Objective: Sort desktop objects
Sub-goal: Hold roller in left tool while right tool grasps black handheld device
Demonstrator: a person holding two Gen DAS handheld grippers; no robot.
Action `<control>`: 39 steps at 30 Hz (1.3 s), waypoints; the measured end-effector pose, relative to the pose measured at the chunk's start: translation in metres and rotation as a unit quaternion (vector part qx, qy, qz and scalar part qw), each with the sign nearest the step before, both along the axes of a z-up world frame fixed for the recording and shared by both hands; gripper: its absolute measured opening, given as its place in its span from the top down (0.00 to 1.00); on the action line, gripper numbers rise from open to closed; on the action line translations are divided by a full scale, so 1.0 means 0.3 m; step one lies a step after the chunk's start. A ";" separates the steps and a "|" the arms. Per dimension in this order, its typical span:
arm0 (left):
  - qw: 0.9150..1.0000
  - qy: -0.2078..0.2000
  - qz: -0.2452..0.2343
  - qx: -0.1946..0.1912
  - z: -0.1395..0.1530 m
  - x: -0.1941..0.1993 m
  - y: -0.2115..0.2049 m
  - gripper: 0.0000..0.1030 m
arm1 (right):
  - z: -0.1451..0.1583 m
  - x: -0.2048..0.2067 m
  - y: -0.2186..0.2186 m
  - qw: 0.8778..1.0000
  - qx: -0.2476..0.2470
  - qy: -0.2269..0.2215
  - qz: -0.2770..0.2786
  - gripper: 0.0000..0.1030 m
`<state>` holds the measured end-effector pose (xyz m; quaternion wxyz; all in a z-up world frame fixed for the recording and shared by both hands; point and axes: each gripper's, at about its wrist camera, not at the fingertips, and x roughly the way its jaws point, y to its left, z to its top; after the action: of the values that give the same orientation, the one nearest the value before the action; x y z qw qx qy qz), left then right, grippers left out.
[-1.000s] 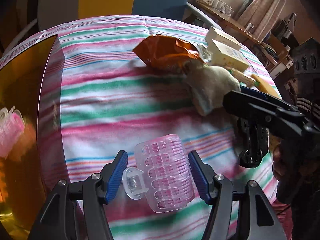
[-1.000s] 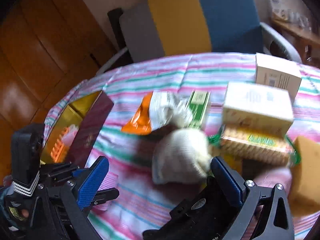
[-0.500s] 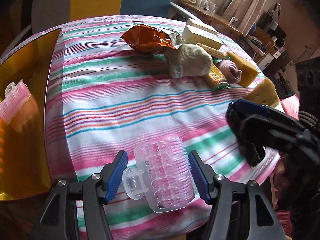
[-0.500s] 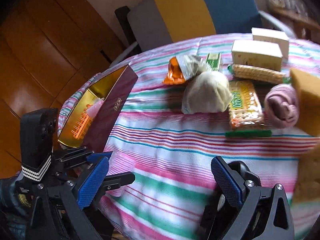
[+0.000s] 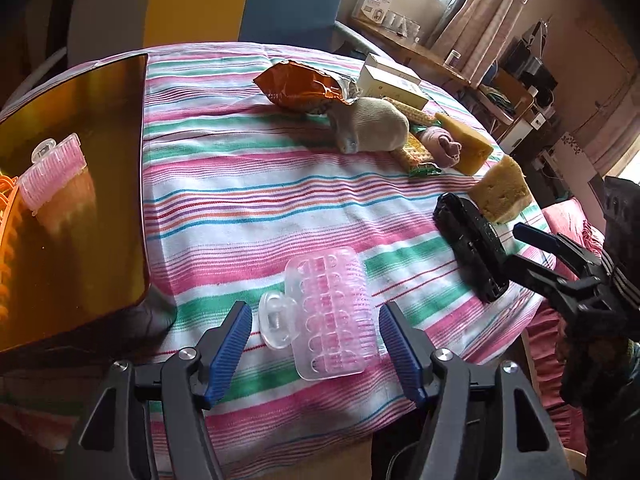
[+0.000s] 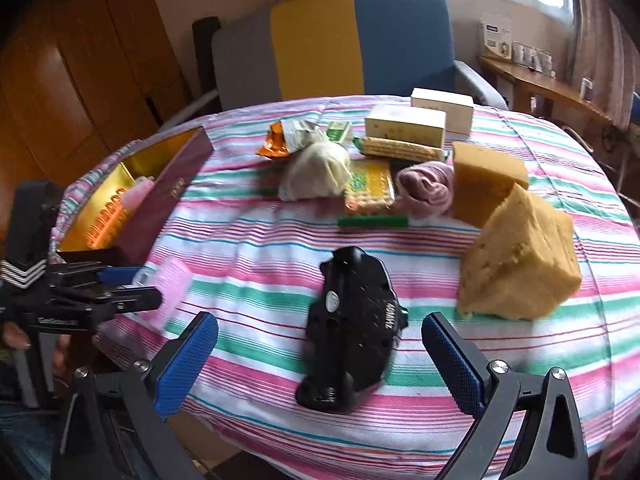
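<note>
Left hand-held gripper (image 5: pixel 316 342) jaws opening, pink hair clip (image 5: pixel 330 314) lies btwn pads w/ gaps, on striped surface (image 5: pixel 256 200) beside gold box (image 5: pixel 76 184). Right hand-held gripper (image 6: pixel 320 364) spread wide, black remote (image 6: pixel 350 332) btwn pads, untouched.

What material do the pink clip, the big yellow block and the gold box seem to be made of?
Pink clip: clear, glossy plastic; the stripes show through it.
Yellow block: probably foam sponge, matte, with visible pores.
Gold box: mirror-like gold lining, likely foil on card; it reflects the clip inside.
</note>
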<state>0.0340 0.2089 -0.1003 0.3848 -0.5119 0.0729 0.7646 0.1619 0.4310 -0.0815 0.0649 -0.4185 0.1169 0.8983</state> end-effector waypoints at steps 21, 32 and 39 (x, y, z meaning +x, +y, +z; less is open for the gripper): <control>1.000 0.009 -0.023 -0.008 -0.032 0.022 0.011 0.35 | -0.119 -0.013 0.002 0.999 0.005 -0.027 -0.027 0.01; 0.999 -0.025 -0.002 0.032 -0.043 -0.004 -0.029 0.34 | -0.123 -0.025 -0.026 0.998 0.030 -0.035 -0.044 0.03; 0.998 -0.042 0.006 0.053 -0.045 -0.012 -0.046 0.34 | -0.108 -0.018 -0.005 0.996 0.047 -0.034 -0.065 0.24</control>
<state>0.0303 0.1950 -0.1137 0.4095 -0.5227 0.0134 0.7476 0.1564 0.4294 -0.1140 0.1465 -0.4370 0.0995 0.8819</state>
